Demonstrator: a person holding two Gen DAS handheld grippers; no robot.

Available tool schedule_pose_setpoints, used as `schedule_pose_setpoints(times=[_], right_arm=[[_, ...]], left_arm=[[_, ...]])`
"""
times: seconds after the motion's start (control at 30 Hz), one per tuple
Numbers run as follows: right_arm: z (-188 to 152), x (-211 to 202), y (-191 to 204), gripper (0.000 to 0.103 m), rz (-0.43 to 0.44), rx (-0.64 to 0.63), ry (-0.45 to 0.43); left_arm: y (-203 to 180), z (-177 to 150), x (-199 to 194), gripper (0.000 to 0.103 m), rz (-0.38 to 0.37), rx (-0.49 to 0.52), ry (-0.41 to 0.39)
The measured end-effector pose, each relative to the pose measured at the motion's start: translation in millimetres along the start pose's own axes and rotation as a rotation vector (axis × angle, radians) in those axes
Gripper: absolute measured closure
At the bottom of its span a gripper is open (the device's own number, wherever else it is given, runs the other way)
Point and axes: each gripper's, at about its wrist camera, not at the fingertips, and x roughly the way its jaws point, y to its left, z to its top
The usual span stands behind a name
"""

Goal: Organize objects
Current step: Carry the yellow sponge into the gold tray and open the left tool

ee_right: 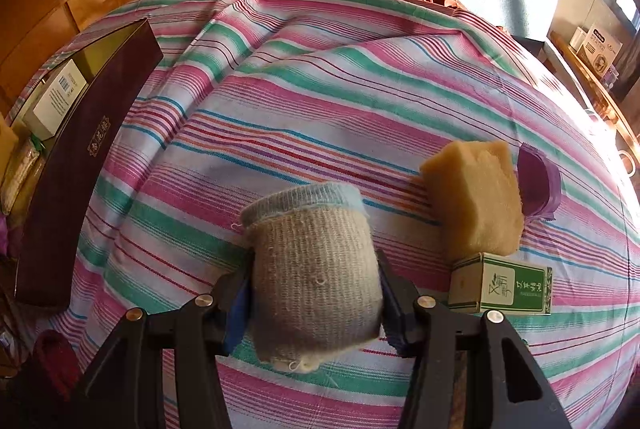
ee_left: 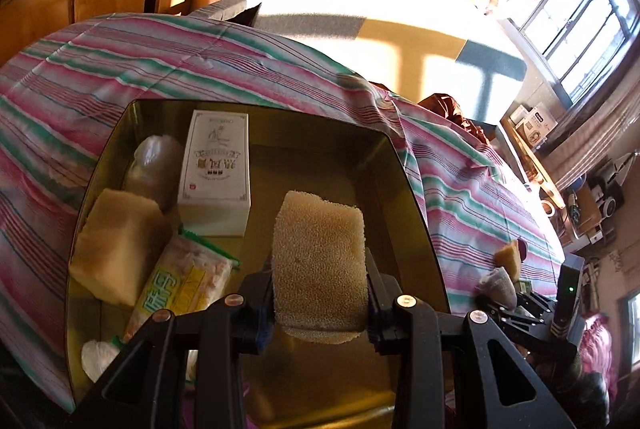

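Nearest me, my left gripper (ee_left: 320,303) is clamped on a tan sponge (ee_left: 320,261), jaws pressed to both its sides, and it hangs over the open gold-lined box (ee_left: 404,165) - not yet let go, I'd say, tho I can't tell if its far end touches the box floor. My right gripper (ee_right: 316,293) is clamped on a rolled grey sock (ee_right: 316,269) w/ a pale blue cuff, held over the striped cloth (ee_right: 304,101), well apart from the box. Already in the box, by the left view: a yellow snack packet (ee_left: 184,281) at 9 o'clock of the held sponge, a 2nd sponge (ee_left: 120,249) beyond it, a white carton (ee_left: 216,173) at 11 o'clock, a clear wrapped item (ee_left: 156,161) at the far-left wall, and something white (ee_left: 98,357) in the near-left corner. So approx. five things are stowed, one is about to go in. Left out on the cloth, by the right view: a green box (ee_right: 504,285) just beside the sock at 3 o'clock, another sponge (ee_right: 476,197) propped against its far side at 1 o'clock, and a purple packet (ee_right: 540,185) right behind that. The box's dark outer wall (ee_right: 76,165) sits off at 9 to 10 o'clock. My guess - a bit past halfway: drop this sponge, bring the sock over, then three more.
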Motion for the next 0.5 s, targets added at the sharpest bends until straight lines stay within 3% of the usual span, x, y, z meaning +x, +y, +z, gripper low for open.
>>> schedule_pose_setpoints(times=[0.33, 0.4, 0.43, 0.5], right_arm=[[1.7, -0.4, 0.2, 0.049, 0.001, -0.003, 0.0], [1.9, -0.6, 0.2, 0.049, 0.001, -0.003, 0.0], [2.0, -0.6, 0.4, 0.049, 0.002, -0.002, 0.0], [3.1, -0.3, 0.6, 0.049, 0.004, 0.0, 0.0]], left_arm=[[-11.2, 61.0, 75.2, 0.066, 0.175, 0.126, 0.023], [-10.9, 65.6, 87.1, 0.059, 0.222, 0.148, 0.034], [-8.6, 66.8, 91.1, 0.046, 0.226, 0.148, 0.039], [-4.6, 69.2, 94.1, 0.037, 0.25, 0.141, 0.029]])
